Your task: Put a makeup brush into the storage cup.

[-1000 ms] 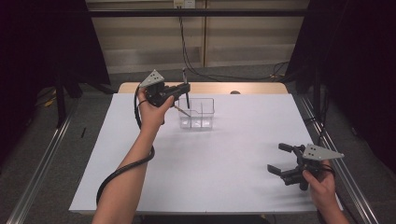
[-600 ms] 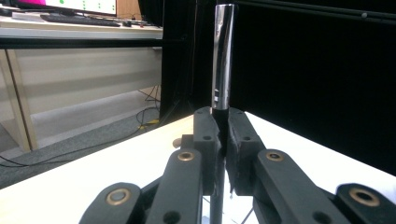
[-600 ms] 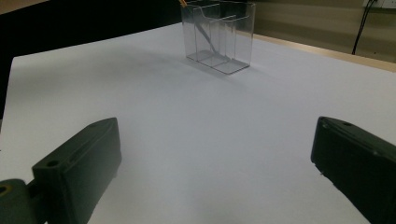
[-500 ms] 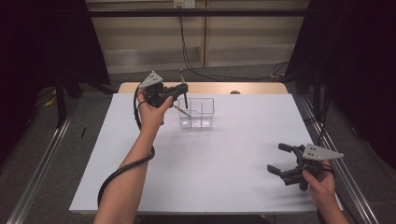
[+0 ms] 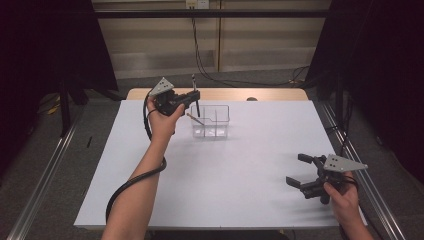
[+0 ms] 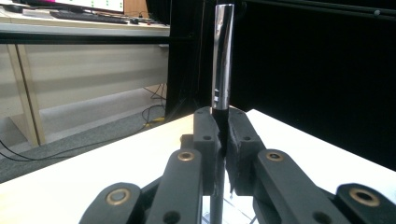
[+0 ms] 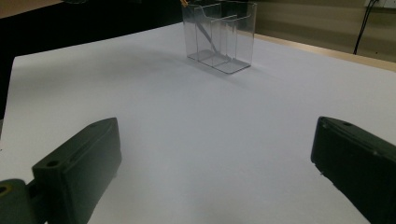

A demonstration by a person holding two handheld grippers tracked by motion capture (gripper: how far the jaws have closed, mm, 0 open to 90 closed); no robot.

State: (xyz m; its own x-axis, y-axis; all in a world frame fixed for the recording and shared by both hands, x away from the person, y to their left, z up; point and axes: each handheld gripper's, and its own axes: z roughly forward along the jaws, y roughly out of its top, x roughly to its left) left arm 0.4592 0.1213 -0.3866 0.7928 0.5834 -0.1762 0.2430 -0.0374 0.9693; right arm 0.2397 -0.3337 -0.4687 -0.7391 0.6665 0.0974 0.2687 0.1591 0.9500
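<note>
The left claw is clamped on a slim black pen with a shiny metal cap, holding it upright just over the left end of the clear plastic divided organiser box, presumably so it can drop straight in. A pencil-like stick already leans inside that end. The right claw rests near the white worktop's close right corner, jaws wide apart and empty, apparently waiting its turn.

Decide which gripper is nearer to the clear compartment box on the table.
Left. The left gripper, shut on a dark pen, hangs at the clear box, above its left end. The right gripper rests open near the table's front right corner, far away.
</note>
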